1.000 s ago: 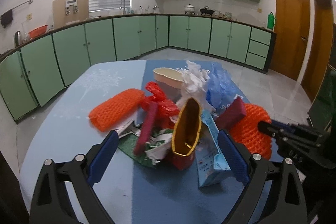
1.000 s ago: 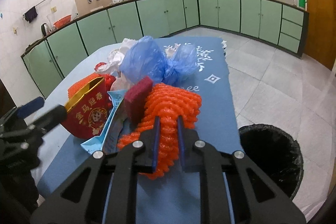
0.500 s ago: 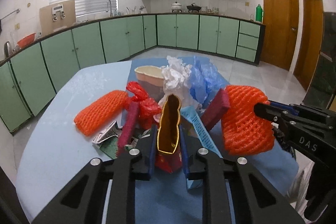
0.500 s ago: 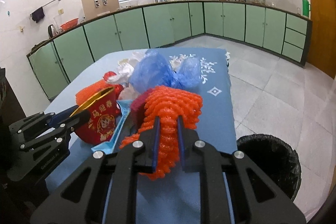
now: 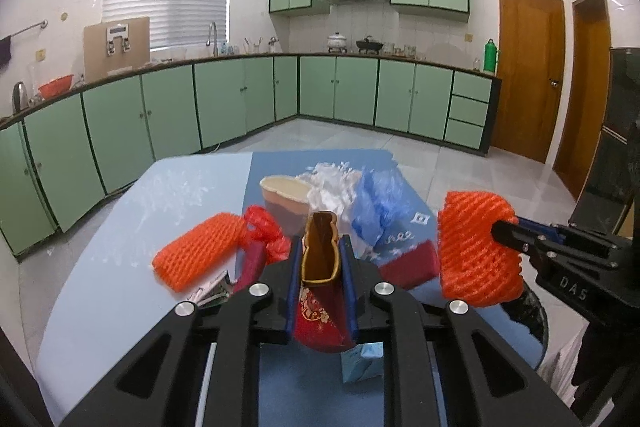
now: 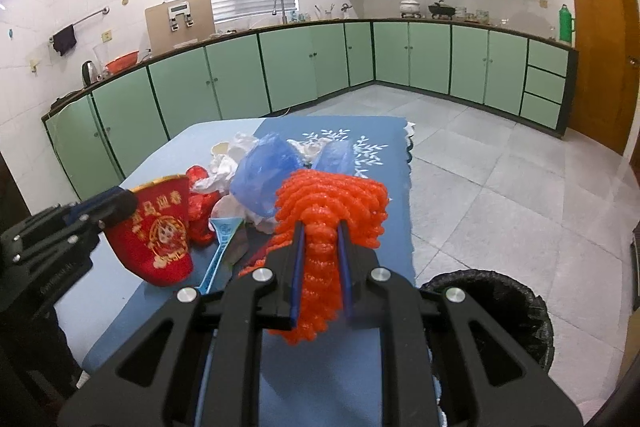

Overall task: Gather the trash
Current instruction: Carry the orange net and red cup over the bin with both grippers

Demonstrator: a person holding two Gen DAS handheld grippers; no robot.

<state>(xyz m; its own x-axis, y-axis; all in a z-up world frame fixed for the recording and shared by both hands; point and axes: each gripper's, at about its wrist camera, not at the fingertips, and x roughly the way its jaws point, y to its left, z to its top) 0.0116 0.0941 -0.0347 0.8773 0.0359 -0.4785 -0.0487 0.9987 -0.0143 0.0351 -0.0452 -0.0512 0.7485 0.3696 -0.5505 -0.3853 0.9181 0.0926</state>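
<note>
Holding trash in both: left gripper jaws, just closed, pinch red carton; right gripper clamps orange foam net. Bin beside table; pile remains uncollected.

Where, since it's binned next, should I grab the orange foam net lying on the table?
Pinch the orange foam net across its narrow middle, from above: it lies flat and long, with bare table on its left and the red bag against its right end.
</note>
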